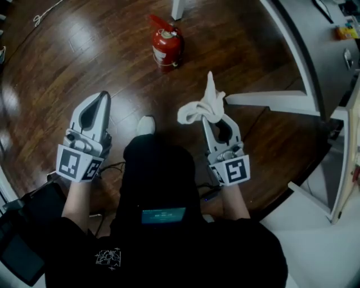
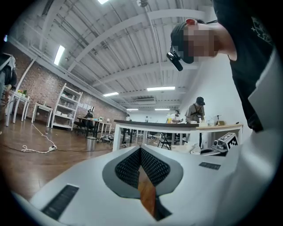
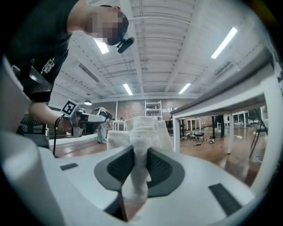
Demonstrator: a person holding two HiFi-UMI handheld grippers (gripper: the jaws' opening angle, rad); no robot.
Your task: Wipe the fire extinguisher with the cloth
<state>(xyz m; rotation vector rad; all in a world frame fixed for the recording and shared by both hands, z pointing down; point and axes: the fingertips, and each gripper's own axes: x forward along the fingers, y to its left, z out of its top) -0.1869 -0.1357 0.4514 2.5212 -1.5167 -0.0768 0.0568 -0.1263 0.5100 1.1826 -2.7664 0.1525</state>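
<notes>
A red fire extinguisher (image 1: 166, 46) stands upright on the wooden floor, well ahead of both grippers. My right gripper (image 1: 216, 116) is shut on a white cloth (image 1: 205, 104), which bunches up and sticks out past the jaw tips. In the right gripper view the cloth (image 3: 140, 145) is pinched between the dark pads and rises from the right gripper (image 3: 139, 160). My left gripper (image 1: 100, 97) is held level at the left, jaws together with nothing between them; in its own view the left gripper (image 2: 140, 151) has its pads meeting at the tips. The extinguisher shows in neither gripper view.
A white table leg (image 1: 178, 9) stands just behind the extinguisher. A grey-topped white table (image 1: 315, 50) runs along the right side. The person's white shoe (image 1: 145, 125) rests on the floor between the grippers. Dark gear (image 1: 22, 225) lies at lower left.
</notes>
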